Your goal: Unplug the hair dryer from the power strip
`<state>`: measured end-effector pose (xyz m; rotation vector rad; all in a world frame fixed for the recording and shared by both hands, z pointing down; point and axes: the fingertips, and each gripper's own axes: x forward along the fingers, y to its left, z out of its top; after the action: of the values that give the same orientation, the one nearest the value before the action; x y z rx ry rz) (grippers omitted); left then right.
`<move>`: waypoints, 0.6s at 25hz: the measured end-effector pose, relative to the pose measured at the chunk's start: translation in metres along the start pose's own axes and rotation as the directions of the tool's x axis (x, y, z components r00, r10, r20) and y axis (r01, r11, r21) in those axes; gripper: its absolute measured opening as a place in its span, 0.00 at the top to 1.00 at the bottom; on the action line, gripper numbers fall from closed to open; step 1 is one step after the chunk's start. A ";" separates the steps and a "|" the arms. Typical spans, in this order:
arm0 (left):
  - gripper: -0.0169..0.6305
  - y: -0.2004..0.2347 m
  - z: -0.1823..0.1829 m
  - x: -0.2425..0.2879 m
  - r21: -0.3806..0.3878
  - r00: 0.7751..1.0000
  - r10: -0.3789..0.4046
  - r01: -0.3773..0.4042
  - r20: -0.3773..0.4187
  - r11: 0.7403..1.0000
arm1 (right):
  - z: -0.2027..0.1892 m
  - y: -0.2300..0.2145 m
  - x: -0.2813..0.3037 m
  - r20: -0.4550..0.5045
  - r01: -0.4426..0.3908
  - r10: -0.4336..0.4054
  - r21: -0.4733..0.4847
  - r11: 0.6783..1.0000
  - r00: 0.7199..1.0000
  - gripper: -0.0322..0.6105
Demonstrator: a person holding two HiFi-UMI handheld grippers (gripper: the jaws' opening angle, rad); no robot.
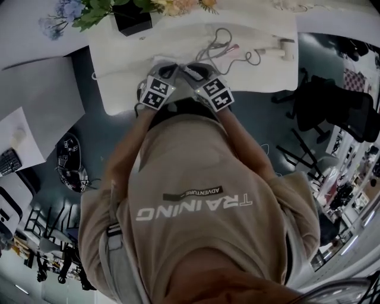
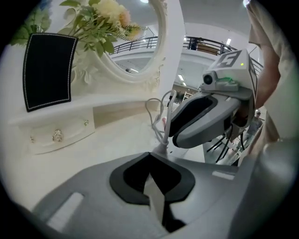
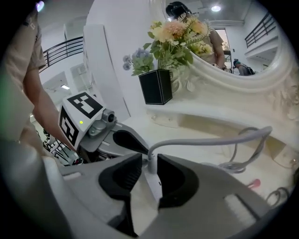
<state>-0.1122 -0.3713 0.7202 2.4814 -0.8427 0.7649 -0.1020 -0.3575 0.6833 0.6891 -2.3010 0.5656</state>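
Two-handed, left tool (image 2: pixel 152 159), right tool (image 3: pixel 148 161) clamping plug (image 3: pixel 151 181)

Soft, even light brightens the white table (image 1: pixel 261 65), a lamp (image 3: pixel 216 8) glares in the mirror (image 3: pixel 243 51), fisheye bends all edges, and the right gripper (image 3: pixel 147 163) looks soft.

Head view: we look steeply down past the person's chest; the white dressing table (image 1: pixel 255 71) sits far off at frame top. Both gripper views ride low and close over that tabletop, facing the black vase (image 2: pixel 49 70), common to all three views, and the mirror (image 3: pixel 243 42). Each also catches the other gripper: right gripper (image 2: pixel 180 130), left gripper (image 3: pixel 128 142).
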 end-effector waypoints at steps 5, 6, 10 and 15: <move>0.96 -0.001 0.000 0.001 0.012 1.000 0.024 -0.024 0.010 1.000 | -0.001 0.000 0.016 -0.029 -0.013 0.011 -0.069 0.998 1.000 0.78; 0.96 0.001 0.000 0.001 0.000 1.000 0.028 -0.028 0.011 1.000 | 0.000 -0.001 0.019 -0.026 -0.011 0.009 -0.071 0.997 1.000 0.78; 0.96 0.004 0.000 -0.002 -0.012 1.000 0.028 -0.028 0.007 1.000 | 0.003 0.000 0.022 -0.002 -0.016 0.016 -0.093 0.996 1.000 0.78; 0.96 0.005 0.000 -0.003 0.024 1.000 0.027 -0.028 0.011 0.999 | 0.001 0.001 0.024 -0.052 -0.059 0.052 -0.129 0.990 0.997 0.79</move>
<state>-0.1173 -0.3741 0.7196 2.5013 -0.8782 0.7765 -0.1188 -0.3647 0.6997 0.5447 -2.2949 0.4475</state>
